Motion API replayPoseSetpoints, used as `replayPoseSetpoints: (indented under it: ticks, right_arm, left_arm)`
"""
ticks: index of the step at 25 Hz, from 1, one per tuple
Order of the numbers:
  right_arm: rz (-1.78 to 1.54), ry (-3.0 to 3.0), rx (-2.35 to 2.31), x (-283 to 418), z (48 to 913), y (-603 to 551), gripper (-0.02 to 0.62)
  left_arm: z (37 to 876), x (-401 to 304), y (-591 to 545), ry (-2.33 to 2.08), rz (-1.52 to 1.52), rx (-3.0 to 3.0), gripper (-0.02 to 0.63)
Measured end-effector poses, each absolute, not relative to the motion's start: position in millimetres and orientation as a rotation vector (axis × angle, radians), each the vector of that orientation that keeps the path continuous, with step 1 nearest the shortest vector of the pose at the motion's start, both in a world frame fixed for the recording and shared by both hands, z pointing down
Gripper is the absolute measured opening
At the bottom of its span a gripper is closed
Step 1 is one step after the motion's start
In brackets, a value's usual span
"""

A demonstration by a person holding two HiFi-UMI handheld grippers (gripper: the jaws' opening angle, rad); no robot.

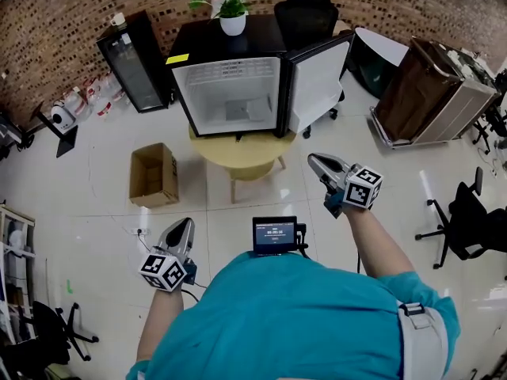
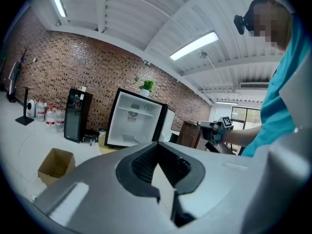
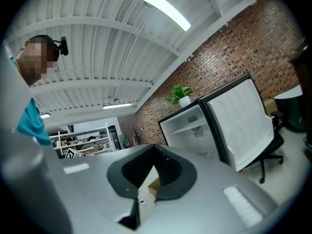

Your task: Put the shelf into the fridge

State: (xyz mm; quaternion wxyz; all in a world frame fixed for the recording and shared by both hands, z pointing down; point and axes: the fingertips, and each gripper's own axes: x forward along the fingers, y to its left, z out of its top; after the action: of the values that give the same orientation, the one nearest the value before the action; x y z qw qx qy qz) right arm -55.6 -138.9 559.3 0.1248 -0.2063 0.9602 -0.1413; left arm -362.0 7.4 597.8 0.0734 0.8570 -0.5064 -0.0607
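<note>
Both are clenched, with nothing between their jaws: the left hand-held gripper [image 1: 183, 226] hangs low beside the person's body, and the right hand-held gripper [image 1: 314, 160] is held nearer the fridge [image 1: 226, 46]. The fridge stands on a round yellow counter [image 1: 247, 155] with its door [image 1: 319, 81] wide open. The shelf [image 3: 189, 128] lies level across the upper part of the fridge's inside.

Brick wall [image 1: 55, 22], white tile floor [image 1: 87, 240], black office chair [image 1: 305, 10].
</note>
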Motion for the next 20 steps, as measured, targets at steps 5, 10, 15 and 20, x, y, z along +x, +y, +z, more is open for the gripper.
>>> replayPoseSetpoints:
  ticks: [5,10,15,20]
  right_arm:
    - [-0.399,2.773,-0.609,29,551,-109,0.003]
    - [-0.391,2.824,-0.561,138,564,-91,0.003]
    - [-0.397,2.866,-0.517,243,580,-78,0.002]
    - [-0.441,2.871,-0.504,289,581,-59,0.003]
  left_arm:
    - [597,-281,38,-1.526,-0.146,2.612,0.002]
    - [599,-163,51,-1.553,-0.190,2.609,0.002]
    - [615,-39,68,-1.529,-0.223,2.590,0.002]
    - [609,19,86,-1.527,-0.200,2.610,0.002]
